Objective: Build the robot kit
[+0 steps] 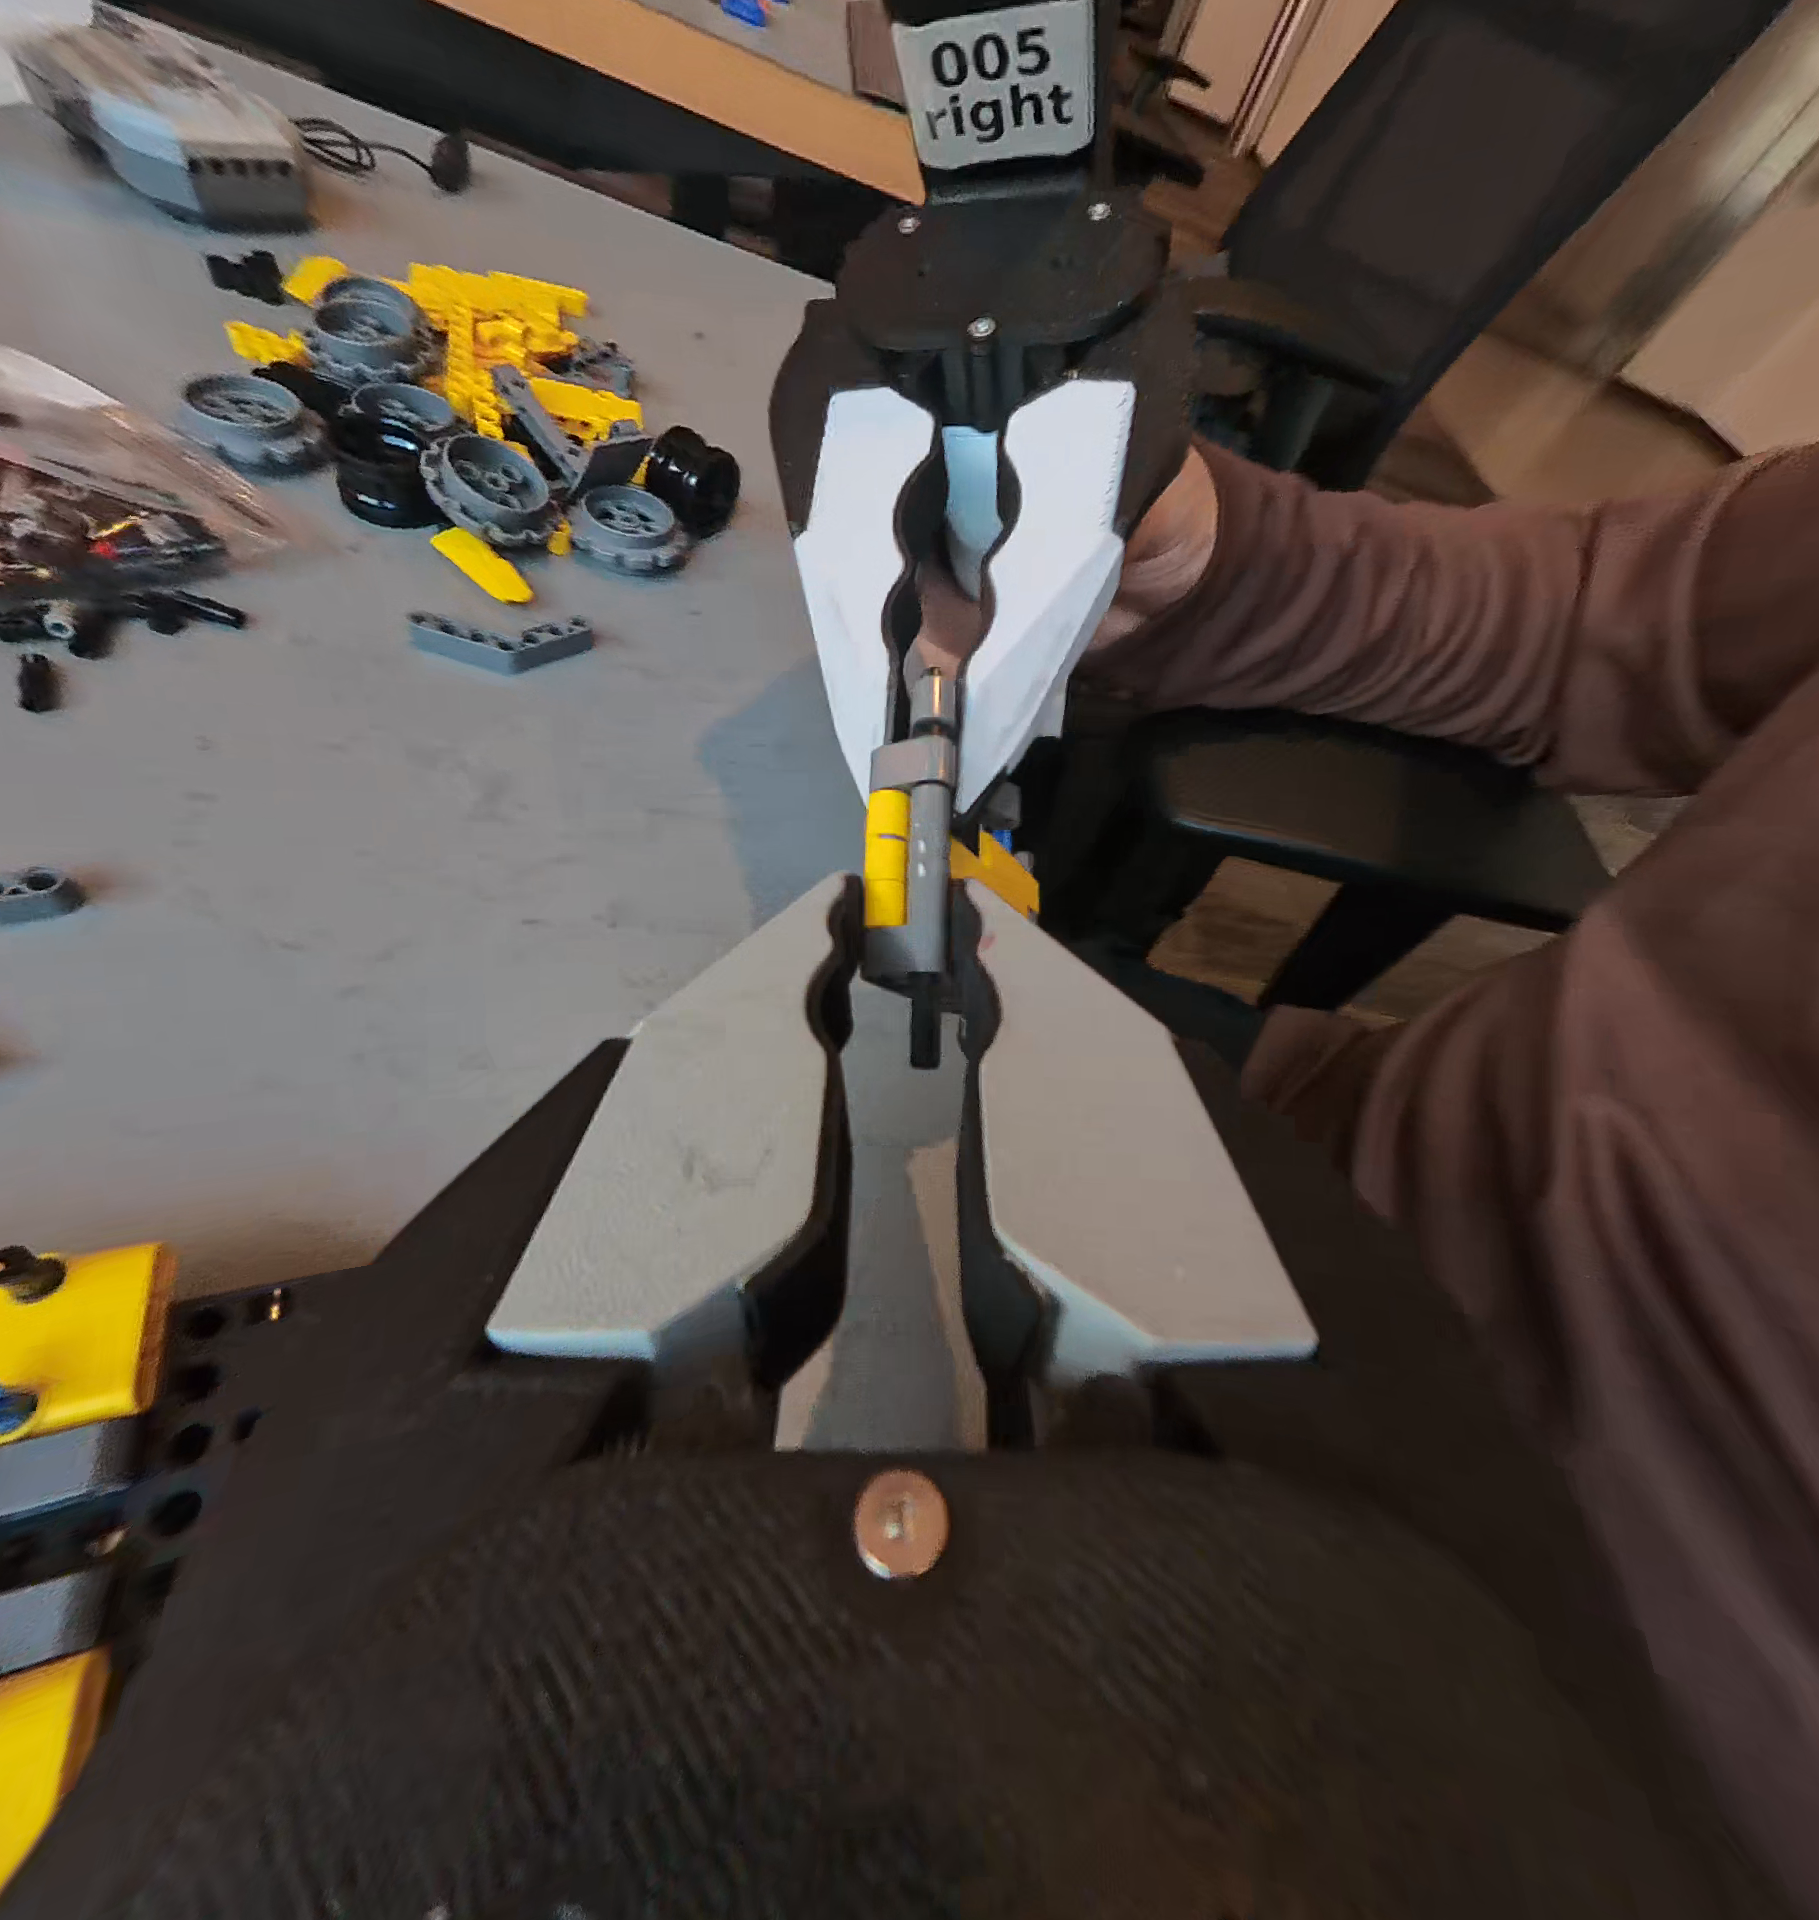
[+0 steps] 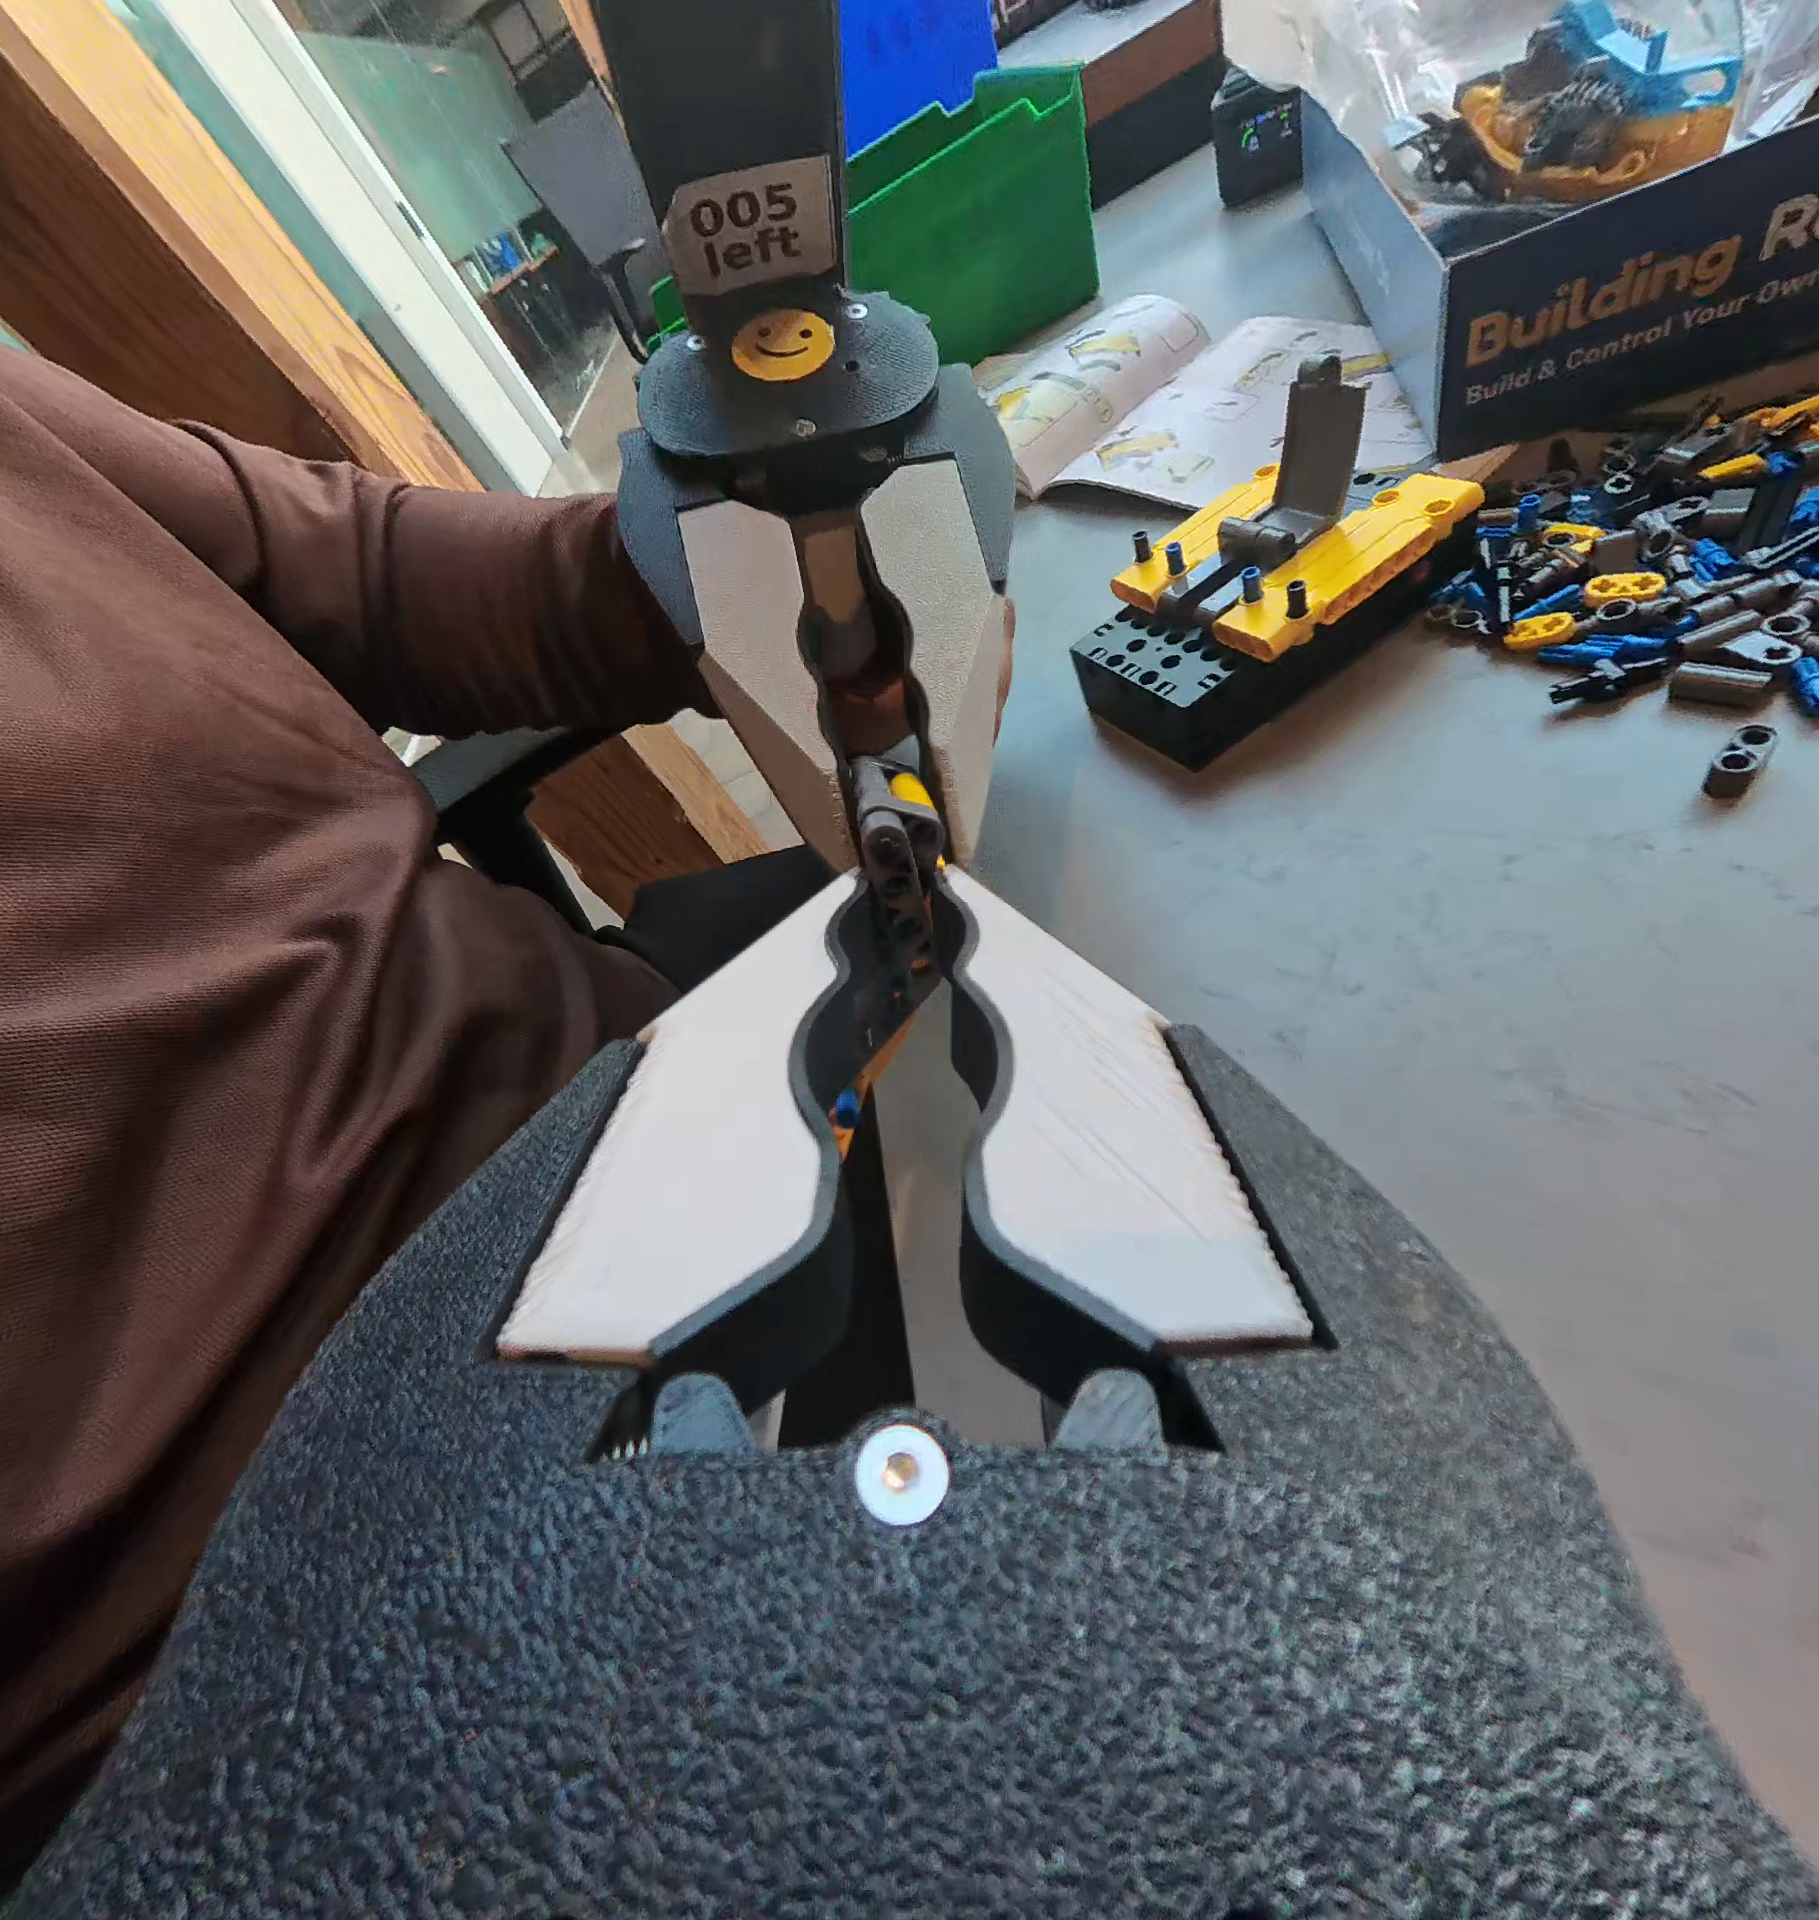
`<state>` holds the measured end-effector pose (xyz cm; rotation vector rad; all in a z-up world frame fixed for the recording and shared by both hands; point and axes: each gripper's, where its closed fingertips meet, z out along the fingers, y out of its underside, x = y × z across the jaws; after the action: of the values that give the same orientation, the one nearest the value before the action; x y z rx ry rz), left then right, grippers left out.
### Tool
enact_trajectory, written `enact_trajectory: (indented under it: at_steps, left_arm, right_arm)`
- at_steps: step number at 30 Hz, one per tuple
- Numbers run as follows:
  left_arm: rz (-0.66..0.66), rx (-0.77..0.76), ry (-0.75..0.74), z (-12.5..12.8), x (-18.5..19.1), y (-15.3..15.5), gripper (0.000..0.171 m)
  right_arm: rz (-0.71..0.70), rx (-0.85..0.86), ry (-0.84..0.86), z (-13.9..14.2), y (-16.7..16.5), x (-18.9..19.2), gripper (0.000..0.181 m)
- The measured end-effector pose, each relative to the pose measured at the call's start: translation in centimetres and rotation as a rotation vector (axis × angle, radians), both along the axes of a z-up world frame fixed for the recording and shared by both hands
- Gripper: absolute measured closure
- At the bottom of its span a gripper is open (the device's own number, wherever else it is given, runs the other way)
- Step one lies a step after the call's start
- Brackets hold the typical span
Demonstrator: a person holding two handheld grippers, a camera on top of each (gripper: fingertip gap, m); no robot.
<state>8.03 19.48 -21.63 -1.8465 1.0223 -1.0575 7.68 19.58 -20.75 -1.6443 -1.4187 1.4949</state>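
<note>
Gripping one small grey-and-yellow brick assembly (image 1: 907, 883) from both ends above the counter (image 1: 417, 987) edge — left claw (image 1: 905, 935) and right claw (image 2: 900, 914) both clamped on it; uneven pull could pop pieces loose — they'd drop off the counter.

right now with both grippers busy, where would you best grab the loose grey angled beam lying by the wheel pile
Probably across its longer arm, coming straight down from above. The grey angled beam lies flat on the table, clear of the wheel pile, so its two long side faces are free for the gripper's fingers. The bend end looks less steady.
</note>
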Motion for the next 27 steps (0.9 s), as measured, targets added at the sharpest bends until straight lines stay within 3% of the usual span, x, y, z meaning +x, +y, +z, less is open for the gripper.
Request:
enact_trajectory:
  at_steps: [11, 27]
  left_arm:
    - [0.051, 0.100, 0.104, -1.3, -1.3, -3.1, 0.159]
    - [0.035, 0.167, 0.184, -2.4, -1.8, -2.7, 0.159]
  right_arm:
    - [0.026, -0.019, 0.021, -0.1, -2.6, 0.2, 0.173]
    - [0.042, 0.024, -0.041, -1.7, -2.6, -0.3, 0.175]
